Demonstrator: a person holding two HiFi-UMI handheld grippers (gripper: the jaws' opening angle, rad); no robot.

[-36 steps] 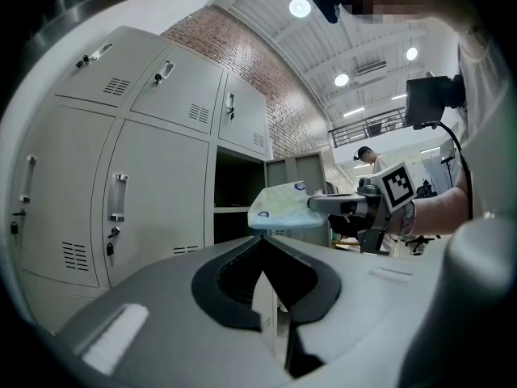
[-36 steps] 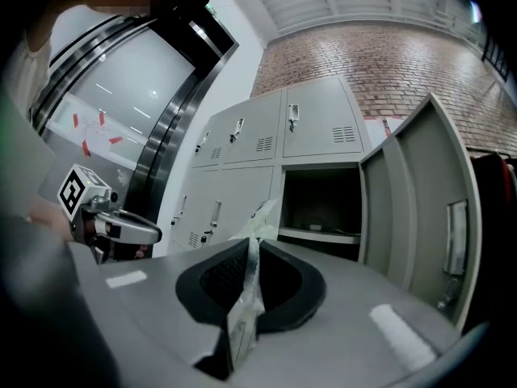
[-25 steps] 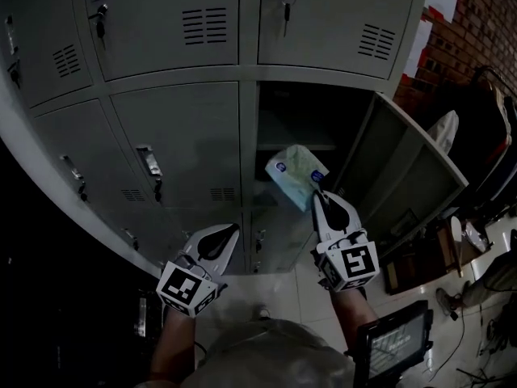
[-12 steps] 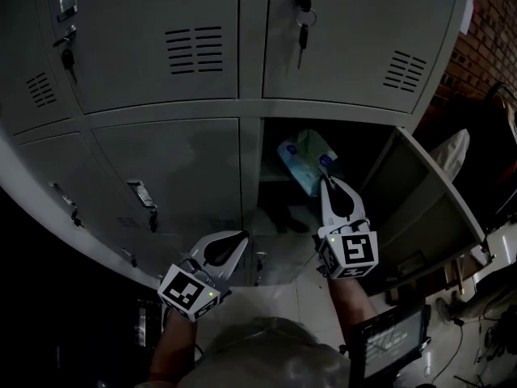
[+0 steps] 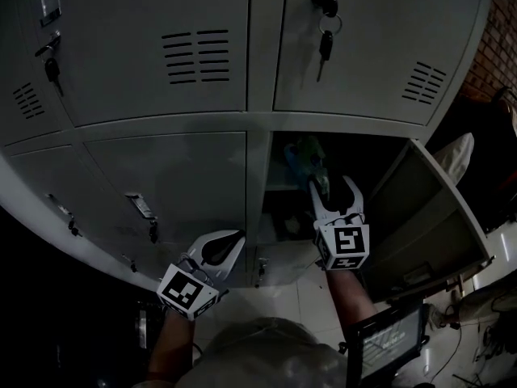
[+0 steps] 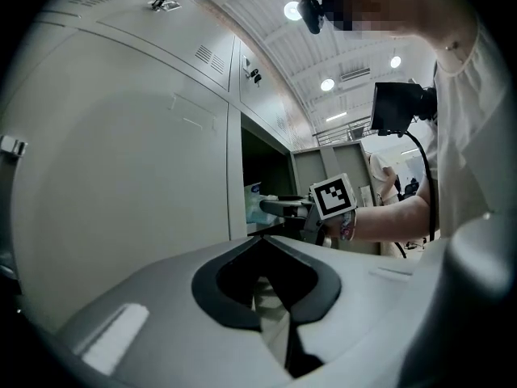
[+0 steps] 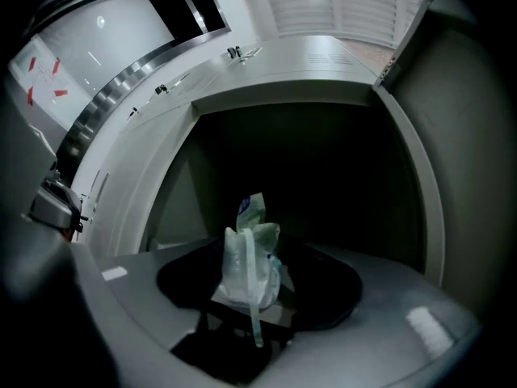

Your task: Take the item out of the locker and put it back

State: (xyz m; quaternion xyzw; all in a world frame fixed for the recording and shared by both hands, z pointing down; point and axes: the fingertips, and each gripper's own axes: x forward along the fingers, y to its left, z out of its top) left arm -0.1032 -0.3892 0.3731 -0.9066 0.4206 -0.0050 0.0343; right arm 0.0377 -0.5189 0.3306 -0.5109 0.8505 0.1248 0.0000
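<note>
A key is hanging from the lock of a closed upper door, and another key is dangling at the far left. Louvred vents are showing on the neighbouring door. A brick wall is standing at the right edge. A tablet screen is glowing faintly near the pale tiled floor. Round ceiling lights are shining overhead.

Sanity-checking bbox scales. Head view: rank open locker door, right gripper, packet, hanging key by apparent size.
1. open locker door
2. right gripper, jaws opening with the packet between them
3. packet and hanging key: these look alike, and the packet is half in shadow, so unranked.
</note>
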